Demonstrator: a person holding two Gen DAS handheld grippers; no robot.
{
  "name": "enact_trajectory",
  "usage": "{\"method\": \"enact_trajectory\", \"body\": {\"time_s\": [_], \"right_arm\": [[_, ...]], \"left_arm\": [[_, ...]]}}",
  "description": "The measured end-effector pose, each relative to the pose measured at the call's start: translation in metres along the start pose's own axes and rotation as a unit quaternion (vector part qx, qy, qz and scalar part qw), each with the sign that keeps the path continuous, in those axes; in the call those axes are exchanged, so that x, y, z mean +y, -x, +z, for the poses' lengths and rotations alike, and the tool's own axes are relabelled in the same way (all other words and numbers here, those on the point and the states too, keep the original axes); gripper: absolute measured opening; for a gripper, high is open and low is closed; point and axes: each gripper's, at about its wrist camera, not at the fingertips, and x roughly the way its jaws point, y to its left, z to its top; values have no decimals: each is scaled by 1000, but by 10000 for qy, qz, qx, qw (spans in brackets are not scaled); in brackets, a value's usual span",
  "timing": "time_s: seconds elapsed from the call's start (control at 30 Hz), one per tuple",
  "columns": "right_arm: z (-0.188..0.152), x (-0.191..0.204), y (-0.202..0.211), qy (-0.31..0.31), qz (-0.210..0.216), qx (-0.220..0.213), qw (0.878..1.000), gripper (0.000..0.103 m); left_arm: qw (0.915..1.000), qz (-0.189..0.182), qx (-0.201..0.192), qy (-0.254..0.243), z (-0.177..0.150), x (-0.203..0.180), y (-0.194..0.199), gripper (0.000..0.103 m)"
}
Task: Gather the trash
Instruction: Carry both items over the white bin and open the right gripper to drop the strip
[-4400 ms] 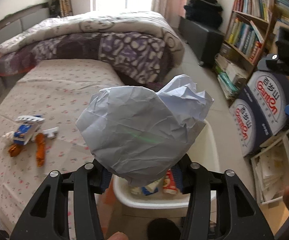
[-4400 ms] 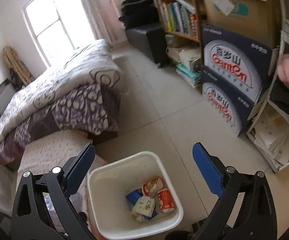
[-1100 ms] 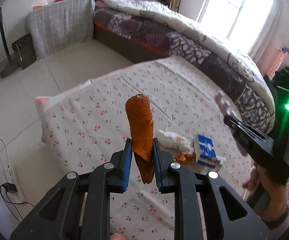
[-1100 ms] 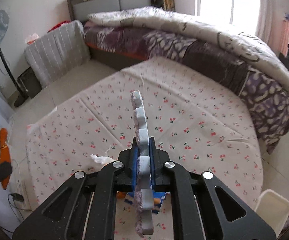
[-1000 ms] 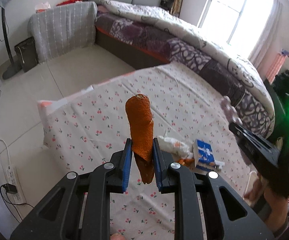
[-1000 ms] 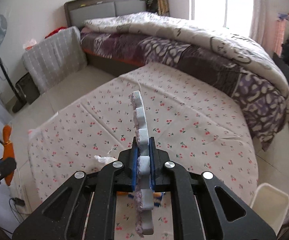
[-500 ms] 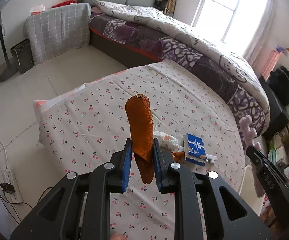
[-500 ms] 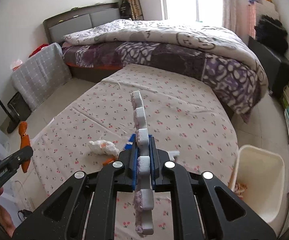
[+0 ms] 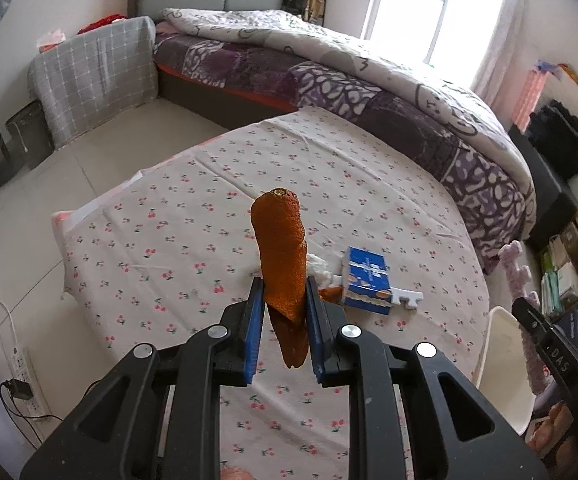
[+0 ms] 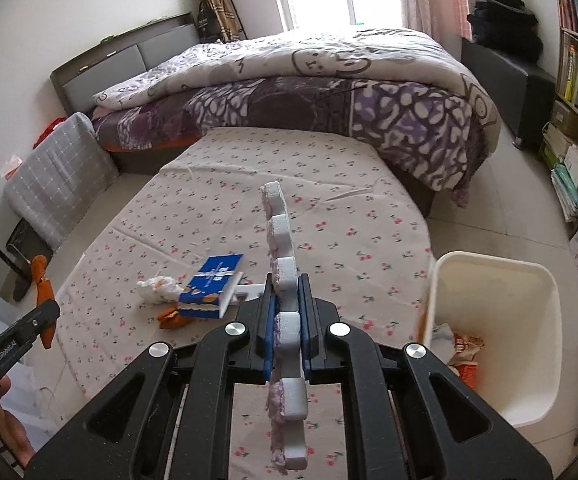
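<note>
Two grippers are loaded, one in each of your hands. Your left gripper (image 9: pixel 283 304) is clamped narrow on an orange peel (image 9: pixel 281 248), which stands nearly upright between the blue pads (image 9: pixel 254 320) and projects above and below them. Your right gripper (image 10: pixel 287 312) is closed tight on a notched white foam strip (image 10: pixel 283 264), held on edge, with its ends extending past the jaws in both directions.

On the cherry-print sheet (image 10: pixel 329 184) the remaining trash lies in one cluster: a blue carton (image 10: pixel 213 284), a crumpled white tissue (image 10: pixel 157 288) just beside it, an orange scrap (image 10: pixel 173 318) touching the carton's near corner, and a small white piece at its far side.

The white bin (image 10: pixel 545 364) stands on the floor at the right edge of the sheet and contains wrappers.
</note>
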Motion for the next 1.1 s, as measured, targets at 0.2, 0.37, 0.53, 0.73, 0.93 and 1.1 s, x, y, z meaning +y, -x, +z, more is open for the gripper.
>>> {"method": "enact_trajectory", "body": {"time_s": [0.2, 0.37, 0.53, 0.73, 0.93, 1.1], "right_arm": [[3, -24, 11, -149, -56, -52, 9999, 9], [6, -53, 14, -404, -218, 24, 9989, 9], [8, -87, 20, -711, -407, 60, 9966, 10], [5, -132, 24, -1235, -679, 236, 9897, 11], [2, -177, 38, -1831, -915, 175, 9787, 58], [3, -207, 53, -2125, -1158, -19, 9703, 73]], "left_arm": [[9997, -127, 8, -199, -4, -30, -3, 20], [9989, -241, 51, -392, -10, -57, -6, 20], [9973, -379, 83, -622, -17, -87, -8, 20], [9938, -623, 177, -901, -27, -119, -11, 20], [9881, -895, 243, -1226, -43, -160, -11, 20], [9826, -1110, 360, -1443, -58, -194, -14, 20]]}}
